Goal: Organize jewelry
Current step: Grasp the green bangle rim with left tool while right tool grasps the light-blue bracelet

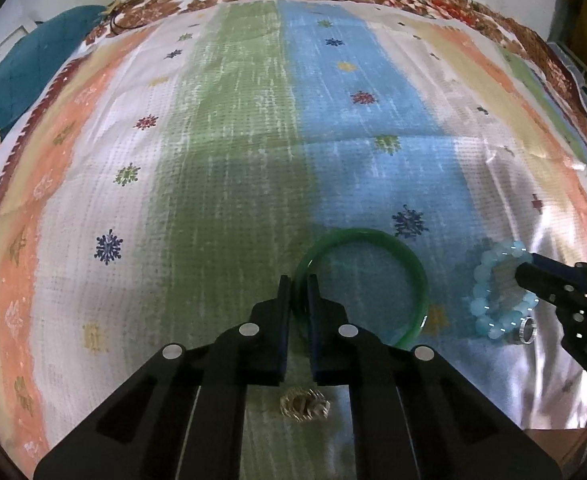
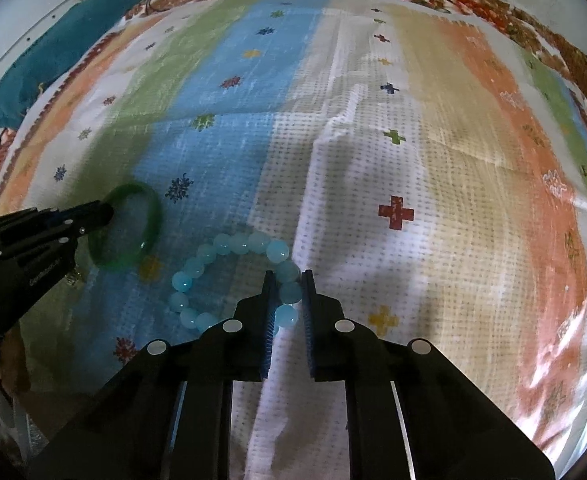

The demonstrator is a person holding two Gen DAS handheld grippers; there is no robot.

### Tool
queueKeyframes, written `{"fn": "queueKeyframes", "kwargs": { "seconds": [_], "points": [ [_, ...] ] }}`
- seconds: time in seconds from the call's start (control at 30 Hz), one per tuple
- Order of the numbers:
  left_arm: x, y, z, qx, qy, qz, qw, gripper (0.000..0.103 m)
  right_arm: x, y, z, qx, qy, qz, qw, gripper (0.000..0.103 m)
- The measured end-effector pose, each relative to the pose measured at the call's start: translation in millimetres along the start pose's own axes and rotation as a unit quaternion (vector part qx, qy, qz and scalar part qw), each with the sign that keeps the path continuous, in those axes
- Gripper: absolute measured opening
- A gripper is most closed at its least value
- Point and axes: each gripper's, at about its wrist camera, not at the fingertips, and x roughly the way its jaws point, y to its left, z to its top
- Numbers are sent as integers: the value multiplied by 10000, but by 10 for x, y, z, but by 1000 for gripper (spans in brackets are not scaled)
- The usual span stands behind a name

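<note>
With my left gripper [image 1: 300, 280] clamped on the green bangle [image 1: 405, 254] and my right gripper [image 2: 287, 278] pinching the blue bead bracelet [image 2: 221, 246] on the striped cloth [image 1: 229, 152], lifting both comes next, I judge.

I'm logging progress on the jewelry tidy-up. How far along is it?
Early. Nothing looks sorted yet: every piece sits on the striped cloth. In hand: the left gripper is shut on the green bangle, the right gripper on the blue bead bracelet. Left: the silver ring and gold piece lie untouched.
</note>
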Motion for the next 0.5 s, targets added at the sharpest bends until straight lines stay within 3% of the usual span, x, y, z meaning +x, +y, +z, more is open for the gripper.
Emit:
{"fn": "queueKeyframes", "kwargs": {
  "seconds": [0.17, 0.3, 0.5],
  "points": [
    [-236, -38, 25, 29, -158, -137, 9998, 7, -146, 29, -4, -97, -169, -44, 9998, 12],
    [-367, -49, 4, 34, -206, -112, 9997, 8, -264, 66, -1, -217, -303, -210, 9991, 12],
    [-602, -127, -35, 226, -359, 12, 9991, 8, -448, 107, -17, -192, -457, -92, 9987, 12]
  ]
}}
